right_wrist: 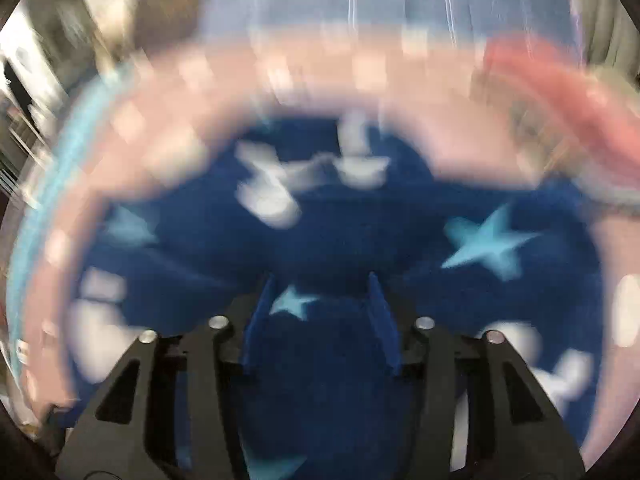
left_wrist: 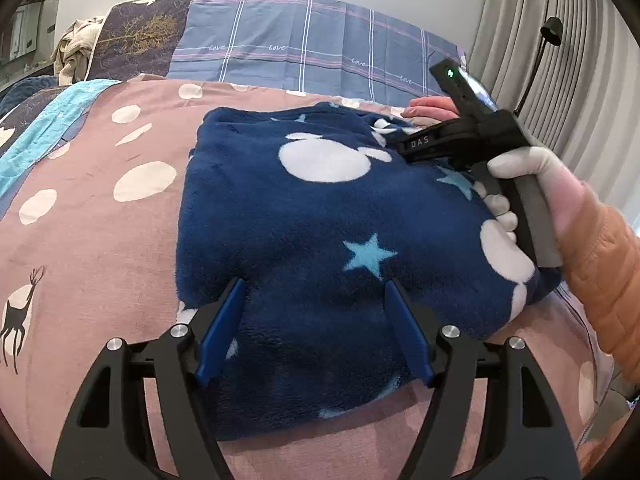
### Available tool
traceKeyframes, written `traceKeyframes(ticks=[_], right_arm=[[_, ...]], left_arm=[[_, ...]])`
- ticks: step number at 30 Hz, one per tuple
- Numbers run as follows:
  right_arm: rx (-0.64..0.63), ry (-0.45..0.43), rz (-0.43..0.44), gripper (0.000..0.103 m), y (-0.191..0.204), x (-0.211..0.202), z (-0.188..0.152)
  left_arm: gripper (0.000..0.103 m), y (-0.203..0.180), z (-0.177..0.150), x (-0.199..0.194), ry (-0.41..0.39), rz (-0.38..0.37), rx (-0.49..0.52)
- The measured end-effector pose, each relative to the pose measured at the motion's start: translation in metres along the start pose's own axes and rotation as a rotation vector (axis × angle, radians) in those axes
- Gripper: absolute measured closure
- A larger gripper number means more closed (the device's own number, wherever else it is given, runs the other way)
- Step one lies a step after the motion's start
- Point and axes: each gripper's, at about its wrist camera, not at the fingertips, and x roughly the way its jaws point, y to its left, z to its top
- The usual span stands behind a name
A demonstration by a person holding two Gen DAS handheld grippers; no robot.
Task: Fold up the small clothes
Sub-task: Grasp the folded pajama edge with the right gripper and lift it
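Bed [left_wrist: 100, 216] — folded blue fleece [left_wrist: 320, 220]

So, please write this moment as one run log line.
garment: navy fleece folded on bed | left gripper: open over near edge | right gripper: open above fleece, view blurred

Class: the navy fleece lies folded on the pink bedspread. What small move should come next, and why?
Probably lift the left gripper clear: its jaws stand open over the navy fleece, which already lies folded and compact on the bedspread. The right gripper's view is blurred.
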Motion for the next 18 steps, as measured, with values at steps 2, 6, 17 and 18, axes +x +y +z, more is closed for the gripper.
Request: traceKeyframes(ticks=[2,6,17,18], right_arm=[[-0.043,-0.023,-0.064,0.053,0.012,-0.007,-0.002],[-0.058,-0.051,-0.043,0.055,0.009,-0.020,-0.002],[-0.676,-0.271,0.091,0.047,0.153,-0.139,-0.158],[-0.746,-0.280,0.100,0.047,0.169,-0.140,-0.177]], left_arm=[[0.031,0.002,0.000,-0.002,-0.006,-0.016,-0.011],[0.031,0.017,-0.002,-0.025,-0.048,-0.079,-0.073],[0.032,0.121,-0.037,-0.099,-0.147,0.088,-0.378],[0.032,0.122,-0.040,-0.102,-0.150,0.089,-0.389]])
